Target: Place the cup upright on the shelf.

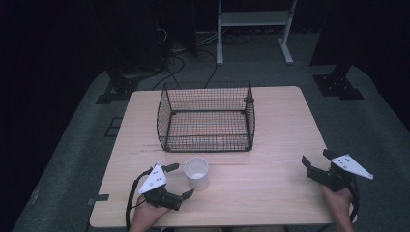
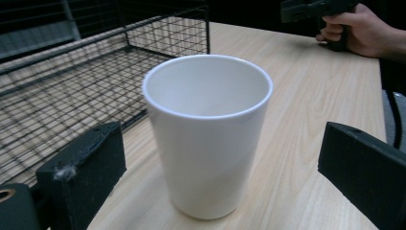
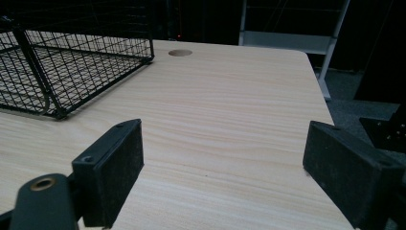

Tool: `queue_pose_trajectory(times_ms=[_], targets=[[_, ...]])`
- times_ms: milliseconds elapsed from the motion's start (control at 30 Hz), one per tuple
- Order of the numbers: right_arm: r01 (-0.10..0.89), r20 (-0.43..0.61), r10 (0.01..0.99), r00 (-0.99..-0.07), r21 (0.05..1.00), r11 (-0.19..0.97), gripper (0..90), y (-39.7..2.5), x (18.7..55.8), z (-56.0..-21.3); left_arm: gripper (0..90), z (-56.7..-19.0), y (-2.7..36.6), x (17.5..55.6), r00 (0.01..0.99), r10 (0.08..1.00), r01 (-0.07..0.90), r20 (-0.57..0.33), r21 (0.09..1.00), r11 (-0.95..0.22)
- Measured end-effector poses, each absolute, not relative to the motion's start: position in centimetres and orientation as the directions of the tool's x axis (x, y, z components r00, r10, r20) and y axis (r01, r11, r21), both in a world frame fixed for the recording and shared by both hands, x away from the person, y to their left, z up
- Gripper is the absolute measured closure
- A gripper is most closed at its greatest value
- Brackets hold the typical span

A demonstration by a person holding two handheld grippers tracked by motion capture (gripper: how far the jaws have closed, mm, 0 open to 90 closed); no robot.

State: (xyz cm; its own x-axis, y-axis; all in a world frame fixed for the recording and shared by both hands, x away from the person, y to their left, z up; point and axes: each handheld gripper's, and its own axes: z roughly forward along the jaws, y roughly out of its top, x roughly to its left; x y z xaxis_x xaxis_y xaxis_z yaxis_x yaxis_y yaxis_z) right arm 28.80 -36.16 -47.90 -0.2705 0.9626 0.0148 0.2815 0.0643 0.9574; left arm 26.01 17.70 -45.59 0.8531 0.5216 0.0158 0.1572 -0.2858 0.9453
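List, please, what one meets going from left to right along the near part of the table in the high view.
Left gripper, open beside the cup → white cup → bare stretch of the wooden table → right gripper, open.

Nothing readable anywhere here, honestly. The white cup (image 2: 208, 134) is plain, no logo or print on the side facing the left gripper view. The wire basket (image 1: 206, 116) has no tag, and the wooden table (image 1: 270, 145) is bare wood grain. The grey plates on the grippers show a few small dots, too small to tell if they're anything more than holes.
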Motion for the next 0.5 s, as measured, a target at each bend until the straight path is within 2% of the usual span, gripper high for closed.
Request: queue_pose_trajectory(times_ms=[500], targets=[[0.280,0.018,0.962,-0.273,0.958,0.062,13.1,-36.2,28.8,-47.9,1.7,-46.4,15.4,27.9,0.864,0.504,0.212,-0.002,0.909,-0.360]])
